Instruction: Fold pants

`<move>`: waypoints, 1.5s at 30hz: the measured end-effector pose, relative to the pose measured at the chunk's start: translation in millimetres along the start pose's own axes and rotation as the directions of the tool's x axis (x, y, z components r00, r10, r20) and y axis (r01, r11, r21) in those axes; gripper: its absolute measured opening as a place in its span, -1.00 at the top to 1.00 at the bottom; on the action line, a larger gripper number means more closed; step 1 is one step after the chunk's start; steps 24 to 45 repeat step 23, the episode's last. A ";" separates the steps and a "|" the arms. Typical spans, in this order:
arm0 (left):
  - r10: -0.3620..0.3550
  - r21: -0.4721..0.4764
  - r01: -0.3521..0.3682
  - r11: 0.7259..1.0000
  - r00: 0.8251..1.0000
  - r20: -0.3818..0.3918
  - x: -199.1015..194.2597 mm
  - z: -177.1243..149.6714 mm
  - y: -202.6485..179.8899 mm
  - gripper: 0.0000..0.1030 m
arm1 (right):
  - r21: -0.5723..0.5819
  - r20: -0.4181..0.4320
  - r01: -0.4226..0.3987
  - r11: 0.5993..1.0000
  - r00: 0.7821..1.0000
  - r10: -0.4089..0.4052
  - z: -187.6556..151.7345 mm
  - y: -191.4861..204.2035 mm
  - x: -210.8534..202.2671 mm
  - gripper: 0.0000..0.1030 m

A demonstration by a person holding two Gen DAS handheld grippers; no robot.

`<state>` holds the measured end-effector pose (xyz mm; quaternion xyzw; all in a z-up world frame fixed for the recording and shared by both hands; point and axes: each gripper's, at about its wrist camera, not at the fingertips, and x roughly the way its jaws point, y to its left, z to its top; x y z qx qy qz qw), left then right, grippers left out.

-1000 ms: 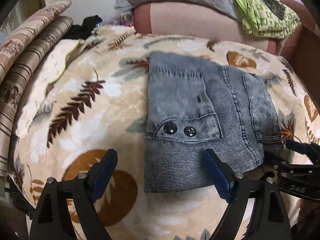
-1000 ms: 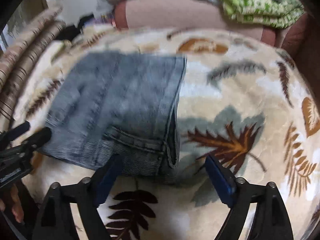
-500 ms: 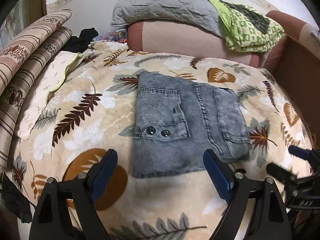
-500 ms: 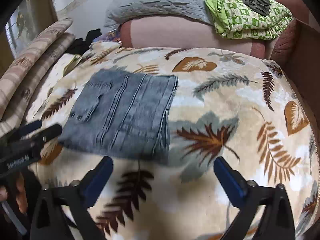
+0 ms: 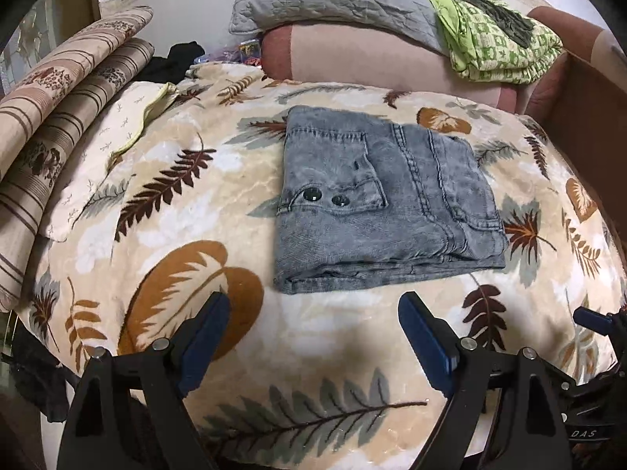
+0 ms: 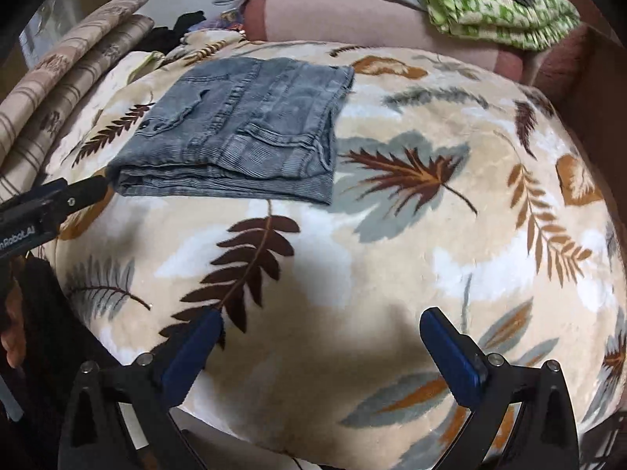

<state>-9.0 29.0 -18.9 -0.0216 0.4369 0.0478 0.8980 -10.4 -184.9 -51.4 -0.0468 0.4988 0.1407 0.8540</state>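
We find the grey pants [image 5: 384, 199] lying folded into a compact rectangle on the leaf-patterned blanket [image 5: 313, 333], pocket flap with its two dark buttons [image 5: 325, 197] facing up and the layered fold edge turned toward the cameras. The principal change is one of separation: a second ago both tools sat hard against the near edge of the bundle, the blue pads overlapping the cloth in both wrist views, and now a band of bare blanket lies between the pads and the fabric. The left gripper [image 5: 313, 337] stands with its jaws spread wide and nothing between them. The right gripper [image 6: 319, 352] is likewise wide apart and empty, its jaws having opened further within the last second, and it is farther from the pants than the left. In the right wrist view the tip of the left tool appears at the bundle's near left corner; we cannot tell whether it touches. The bundle has kept its shape with no layer springing up. We judge the fold complete and the withdrawal to mark the end of the work; the remaining concern is a slight unevenness at the stacked edge.
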 end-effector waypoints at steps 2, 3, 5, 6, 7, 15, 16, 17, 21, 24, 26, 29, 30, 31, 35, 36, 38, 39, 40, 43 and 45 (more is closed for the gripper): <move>-0.011 0.005 0.011 1.000 1.000 0.025 -7.6 5.4 -1.8 -0.71 | 0.000 0.023 -0.004 1.000 1.000 0.004 6.9 1.2 -6.8 -1.00; -0.011 0.002 0.011 1.000 0.999 0.040 -11.6 8.4 -2.3 -0.71 | -0.003 0.048 -0.007 1.000 0.999 0.008 13.6 2.0 -13.2 -1.00; -0.025 -0.003 0.025 1.000 0.998 0.066 -19.6 16.8 -3.9 -0.71 | -0.017 0.085 -0.011 1.000 0.996 0.012 25.0 3.6 -24.0 -1.00; -0.047 -0.005 0.047 0.999 0.996 0.077 -23.4 21.8 -4.8 -0.71 | -0.028 0.110 -0.012 1.000 0.994 0.015 33.0 4.6 -30.9 -1.00; -0.060 -0.006 0.061 0.998 0.995 0.082 -25.3 25.2 -5.5 -0.80 | -0.036 0.123 -0.012 0.999 0.992 0.016 37.9 5.0 -34.9 -1.00; -0.110 -0.012 0.112 0.994 0.988 0.110 -30.6 52.6 -13.7 -0.97 | -0.072 0.159 -0.024 0.997 0.987 0.035 61.6 9.6 -47.6 -1.00; -0.120 -0.007 0.121 0.993 0.987 0.104 -28.6 54.5 -15.1 -0.98 | -0.073 0.159 -0.027 0.997 0.987 0.038 62.0 10.1 -47.9 -1.00; -0.134 -0.004 0.135 0.991 0.985 0.104 -27.5 55.4 -15.6 -0.99 | -0.072 0.159 -0.029 0.997 0.987 0.040 62.7 10.5 -47.8 -1.00; -0.152 -0.002 0.153 0.988 0.983 0.101 -24.0 58.0 -17.7 -1.00 | -0.064 0.158 -0.042 0.997 0.986 0.051 65.5 11.3 -46.1 -1.00; -0.145 0.007 0.145 0.989 0.985 0.098 -21.9 58.4 -19.7 -1.00 | -0.059 0.157 -0.050 0.997 0.986 0.058 67.2 11.3 -45.0 -1.00; -0.145 0.007 0.145 0.989 0.985 0.098 -21.9 58.4 -19.7 -1.00 | -0.059 0.157 -0.050 0.997 0.986 0.058 67.2 11.3 -45.0 -1.00; -0.145 0.007 0.145 0.989 0.985 0.098 -21.9 58.4 -19.7 -1.00 | -0.059 0.157 -0.050 0.997 0.986 0.058 67.2 11.3 -45.0 -1.00; -0.145 0.007 0.145 0.989 0.985 0.098 -21.9 58.4 -19.7 -1.00 | -0.059 0.157 -0.050 0.997 0.986 0.058 67.2 11.3 -45.0 -1.00; -0.145 0.007 0.145 0.989 0.985 0.098 -21.9 58.4 -19.7 -1.00 | -0.059 0.157 -0.050 0.997 0.986 0.058 67.2 11.3 -45.0 -1.00; -0.145 0.007 0.145 0.989 0.985 0.098 -21.9 58.4 -19.7 -1.00 | -0.059 0.157 -0.050 0.997 0.986 0.058 67.2 11.3 -45.0 -1.00; -0.145 0.007 0.145 0.989 0.985 0.098 -21.9 58.4 -19.7 -1.00 | -0.059 0.157 -0.050 0.997 0.986 0.058 67.2 11.3 -45.0 -1.00; -0.145 0.007 0.145 0.989 0.985 0.098 -21.9 58.4 -19.7 -1.00 | -0.059 0.157 -0.050 0.997 0.986 0.058 67.2 11.3 -45.0 -1.00; -0.145 0.007 0.145 0.989 0.985 0.098 -21.9 58.4 -19.7 -1.00 | -0.059 0.157 -0.050 0.997 0.986 0.058 67.2 11.3 -45.0 -1.00; -0.145 0.007 0.145 0.989 0.985 0.098 -21.9 58.4 -19.7 -1.00 | -0.059 0.157 -0.050 0.997 0.986 0.058 67.2 11.3 -45.0 -1.00; -0.145 0.007 0.145 0.989 0.985 0.098 -21.9 58.4 -19.7 -1.00 | -0.059 0.157 -0.050 0.997 0.986 0.058 67.2 11.3 -45.0 -1.00; -0.145 0.007 0.145 0.989 0.985 0.098 -21.9 58.4 -19.7 -1.00 | -0.059 0.157 -0.050 0.997 0.986 0.058 67.2 11.3 -45.0 -1.00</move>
